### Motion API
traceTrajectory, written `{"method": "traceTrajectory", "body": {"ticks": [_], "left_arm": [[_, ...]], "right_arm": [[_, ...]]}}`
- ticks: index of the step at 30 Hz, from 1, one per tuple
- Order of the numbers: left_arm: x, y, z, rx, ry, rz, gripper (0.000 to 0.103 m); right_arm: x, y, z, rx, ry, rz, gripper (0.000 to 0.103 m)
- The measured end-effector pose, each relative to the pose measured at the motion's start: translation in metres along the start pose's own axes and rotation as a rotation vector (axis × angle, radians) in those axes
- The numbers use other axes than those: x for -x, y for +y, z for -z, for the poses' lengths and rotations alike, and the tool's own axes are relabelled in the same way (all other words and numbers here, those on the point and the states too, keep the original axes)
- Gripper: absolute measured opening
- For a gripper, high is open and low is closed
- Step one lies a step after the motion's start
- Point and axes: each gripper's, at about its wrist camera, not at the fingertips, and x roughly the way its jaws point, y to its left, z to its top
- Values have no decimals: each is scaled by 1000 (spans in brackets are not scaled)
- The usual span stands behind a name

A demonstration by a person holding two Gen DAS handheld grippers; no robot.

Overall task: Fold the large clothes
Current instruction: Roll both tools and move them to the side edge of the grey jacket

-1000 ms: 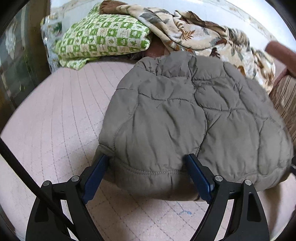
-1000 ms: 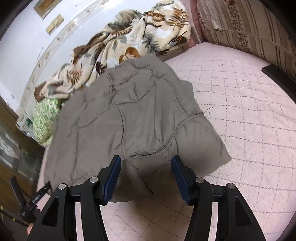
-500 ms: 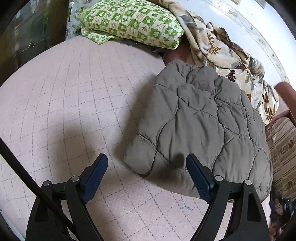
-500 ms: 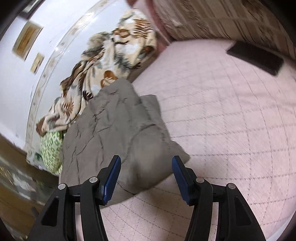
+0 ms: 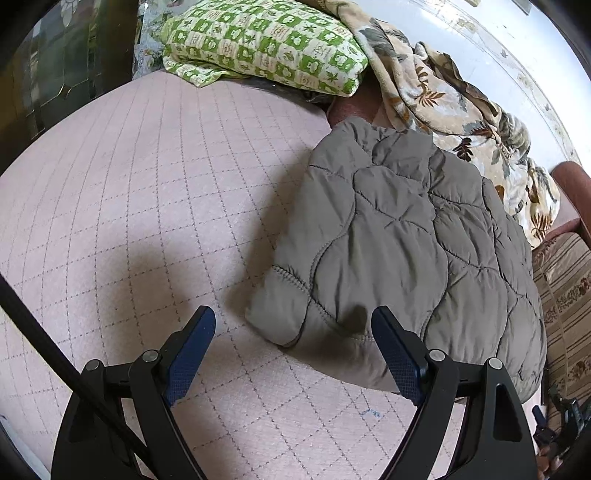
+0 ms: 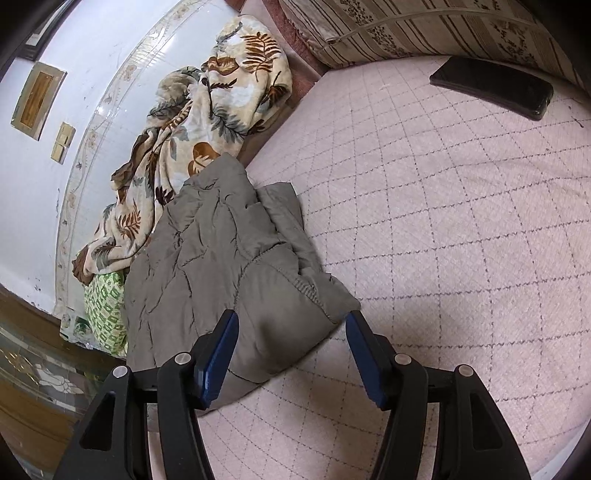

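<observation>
A grey-brown quilted jacket (image 5: 399,251) lies folded in a compact bundle on the pink quilted bed cover (image 5: 147,206). It also shows in the right wrist view (image 6: 229,266). My left gripper (image 5: 293,332) is open and empty, raised above the bundle's near left corner. My right gripper (image 6: 291,332) is open and empty, above the bundle's near right corner. Neither gripper touches the jacket.
A green checked pillow (image 5: 266,44) and a leaf-print blanket (image 5: 450,107) lie behind the jacket by the wall. A striped cushion (image 6: 424,29) and a black phone-like slab (image 6: 495,92) sit at the far right. A dark wooden cabinet (image 5: 55,74) stands left.
Both grippers have pulled back and lifted away from the jacket. A second ago its edge lay between their fingers; now it lies free and looks smaller in both views.
</observation>
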Motion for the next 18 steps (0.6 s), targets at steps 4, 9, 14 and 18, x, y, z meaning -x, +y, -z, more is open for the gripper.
{"method": "traceTrajectory", "body": {"ticks": [4,9,14,18], "left_arm": [[-2,4,0,27,10,11,86],[-12,17,1,114,65,69,86],[-18,25,0,181,86,107,86],[-21,23,0,181,87,109,86]], "right_arm": [[-3,-1,2,-9,7,0,66],[-11,-7,5,-43,26,-8,68],[-21,-13,7,-83,49,-28,69],[-26,-16,7,-105,54,-42,69]]}}
